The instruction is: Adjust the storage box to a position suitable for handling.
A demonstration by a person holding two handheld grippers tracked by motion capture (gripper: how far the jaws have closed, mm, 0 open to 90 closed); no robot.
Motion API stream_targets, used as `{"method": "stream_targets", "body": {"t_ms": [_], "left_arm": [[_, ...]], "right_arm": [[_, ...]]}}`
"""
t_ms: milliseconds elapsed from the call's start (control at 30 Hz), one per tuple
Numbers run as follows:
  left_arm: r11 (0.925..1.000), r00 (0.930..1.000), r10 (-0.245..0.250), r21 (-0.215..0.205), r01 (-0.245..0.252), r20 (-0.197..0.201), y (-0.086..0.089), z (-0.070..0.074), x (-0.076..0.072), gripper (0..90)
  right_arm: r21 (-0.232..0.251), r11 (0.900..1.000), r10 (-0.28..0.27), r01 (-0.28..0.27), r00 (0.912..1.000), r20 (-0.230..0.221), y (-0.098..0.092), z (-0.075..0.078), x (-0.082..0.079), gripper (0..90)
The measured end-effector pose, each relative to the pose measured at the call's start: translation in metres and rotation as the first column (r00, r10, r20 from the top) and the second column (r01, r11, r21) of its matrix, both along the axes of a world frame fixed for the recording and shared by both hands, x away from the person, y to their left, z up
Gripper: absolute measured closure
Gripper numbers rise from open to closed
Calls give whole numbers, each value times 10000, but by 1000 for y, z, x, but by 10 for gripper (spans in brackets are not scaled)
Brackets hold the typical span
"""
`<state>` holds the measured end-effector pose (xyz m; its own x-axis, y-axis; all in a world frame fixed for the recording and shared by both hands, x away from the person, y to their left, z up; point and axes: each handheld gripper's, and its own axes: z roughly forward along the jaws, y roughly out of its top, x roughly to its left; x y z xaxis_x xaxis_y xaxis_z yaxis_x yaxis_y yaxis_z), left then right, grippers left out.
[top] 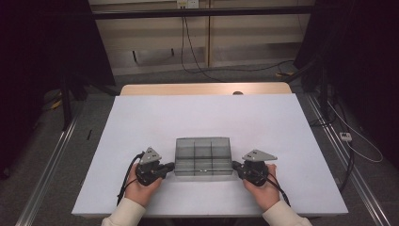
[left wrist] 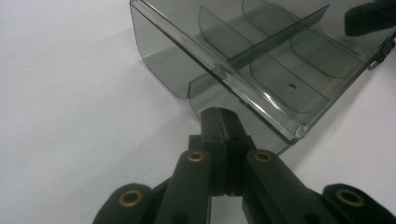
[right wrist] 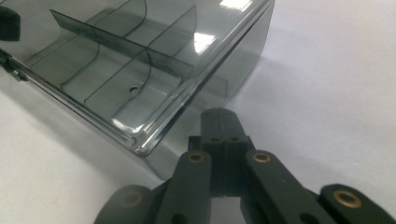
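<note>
The box (top: 203, 156) is see-through grey plastic and sits near the front middle of the white table (top: 207, 117). Thin walls (left wrist: 275, 39) inside split it into small bins. All the bins look bare. The box has a small metal clip (left wrist: 380, 50) on one edge.

The left gripper (top: 170, 166) is at the box's left side. Its two black jaws are pressed flat together with nothing between them. In the left gripper view, the tip (left wrist: 221, 122) sits right at the box's near wall. It is so close that I cannot tell if it touches.

The right gripper (top: 236, 167) is at the box's right side. Its jaws are pressed together too, and they hold nothing. In the right gripper view, the tip (right wrist: 220, 122) sits just beside the box's corner (right wrist: 135, 142).

A hand (top: 141, 188) holds the left gripper, and another hand (top: 263, 190) holds the right one. Both have light sleeves.

The box stands right between the two grippers. The table around it is white. Behind the table is a wooden edge (top: 202, 89), and black cables (top: 188, 42) lie on the floor.
</note>
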<state>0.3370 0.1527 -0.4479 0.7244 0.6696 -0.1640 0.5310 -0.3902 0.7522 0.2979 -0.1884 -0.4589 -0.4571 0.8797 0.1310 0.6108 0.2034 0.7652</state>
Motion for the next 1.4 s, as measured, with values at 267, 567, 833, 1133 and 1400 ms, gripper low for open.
{"method": "stream_targets", "body": {"t_ms": [267, 567, 833, 1133, 1400], "left_arm": [[10000, 10000, -9, -20, 9, -56, 0, 0, 0, 900], [10000, 9999, 95, -21, -95, -58, 0, -1, 1, 900], [9977, 9983, 579, -339, -582, -78, 10, 3, 5, 816], [9935, 9957, 910, -668, -919, -150, 17, 11, 9, 583], [9899, 9922, 1180, -743, -1208, -413, 28, 16, 14, 260]], "right_arm": [[63, 10000, 17, -18, 10000, 18, -1, 1, -1, 900], [91, 9999, 65, -65, 10000, 4, -1, 1, -1, 900], [605, 9977, -357, 315, 9970, 686, -15, 10, 3, 891], [1240, 9922, -80, -133, 9854, 1702, -14, 31, 3, 667], [1927, 9777, 422, -839, 9766, 2110, -5, 45, 4, 364]]}}
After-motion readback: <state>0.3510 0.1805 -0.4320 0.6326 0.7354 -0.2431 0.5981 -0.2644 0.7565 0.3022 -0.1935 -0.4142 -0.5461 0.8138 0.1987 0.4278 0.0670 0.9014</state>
